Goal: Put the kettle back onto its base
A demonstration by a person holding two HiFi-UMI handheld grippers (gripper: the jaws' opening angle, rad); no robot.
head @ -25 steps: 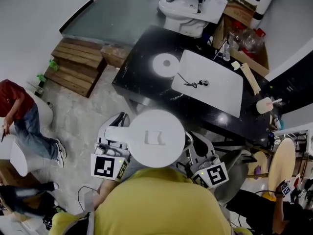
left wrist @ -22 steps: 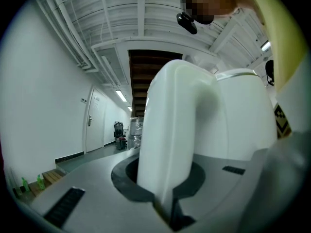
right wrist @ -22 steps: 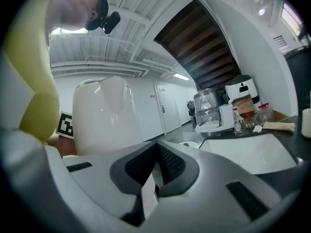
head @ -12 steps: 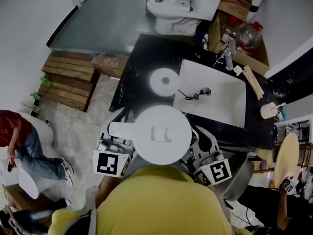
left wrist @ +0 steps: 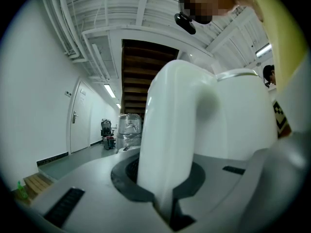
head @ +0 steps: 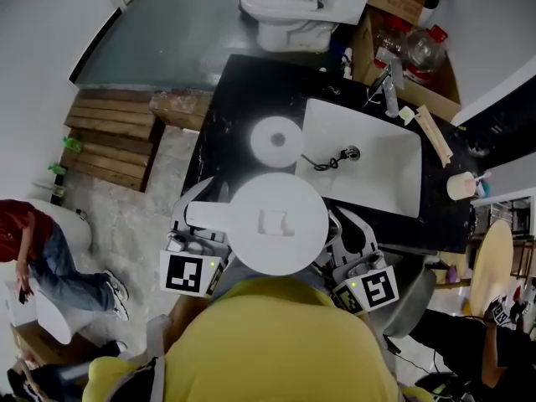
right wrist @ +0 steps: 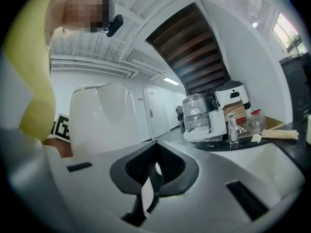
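Observation:
The white kettle [head: 272,223] hangs in front of the black counter [head: 243,90], seen lid-up in the head view. Its handle [head: 205,216] points left. My left gripper [head: 199,227] is shut on that handle [left wrist: 170,130], which fills the gap between the jaws in the left gripper view. The round white base [head: 276,141] lies on the counter, just beyond the kettle and left of the sink. My right gripper [head: 342,239] sits beside the kettle's right flank, jaws shut with nothing in them [right wrist: 153,188]. The kettle body [right wrist: 102,118] stands to its left.
A white sink [head: 368,162] with a faucet [head: 392,95] takes up the counter's right part. A toilet [head: 293,11] and boxes stand behind it. A wooden pallet [head: 109,128] lies on the floor at left, and a person in red [head: 25,241] is further left.
The kettle, carried in my left gripper, has come closer to the counter and its base. My right gripper has moved along beside it.

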